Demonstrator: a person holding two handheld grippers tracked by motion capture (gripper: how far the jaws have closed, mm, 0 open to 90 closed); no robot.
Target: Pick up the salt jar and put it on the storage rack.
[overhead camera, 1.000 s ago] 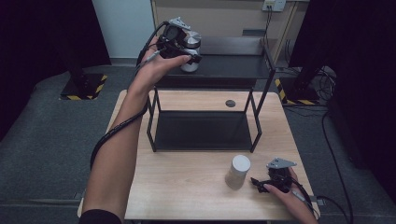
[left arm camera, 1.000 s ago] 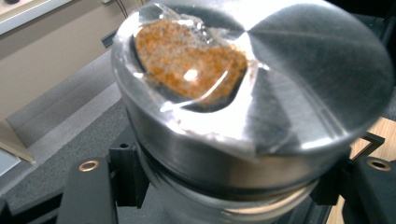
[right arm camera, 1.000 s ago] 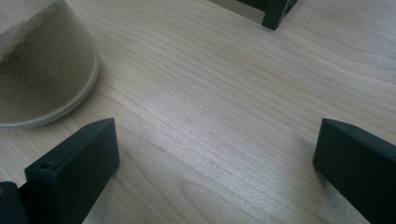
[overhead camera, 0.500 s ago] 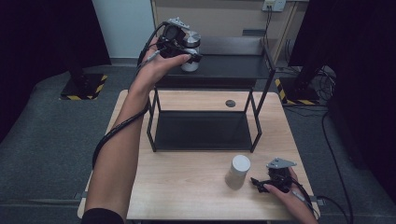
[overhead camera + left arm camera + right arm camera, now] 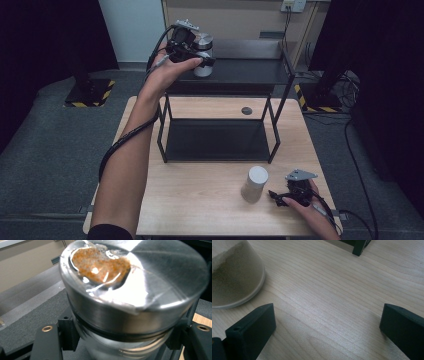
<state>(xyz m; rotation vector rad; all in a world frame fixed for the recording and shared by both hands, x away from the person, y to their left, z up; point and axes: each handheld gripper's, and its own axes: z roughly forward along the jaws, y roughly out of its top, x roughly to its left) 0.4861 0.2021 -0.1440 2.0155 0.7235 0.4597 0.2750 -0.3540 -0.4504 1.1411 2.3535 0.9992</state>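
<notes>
A glass jar [image 5: 203,42] with a brushed metal lid [image 5: 140,282] stands at the left end of the black rack's top shelf [image 5: 245,75]. Clear film over an orange smear covers part of the lid. My left gripper [image 5: 201,60] is shut on the jar just under the lid, with one black jaw on each side [image 5: 120,340]. A white cylinder [image 5: 255,183] stands on the wooden table [image 5: 200,210] near its front right. My right gripper [image 5: 274,196] rests on the table just right of the cylinder [image 5: 234,277], open, with bare wood between its jaws [image 5: 327,322].
The black two-level rack spans the middle of the table, its lower shelf [image 5: 215,140] bare. A small dark disc [image 5: 246,110] lies on the table behind the rack. One rack foot [image 5: 359,247] stands ahead of my right gripper.
</notes>
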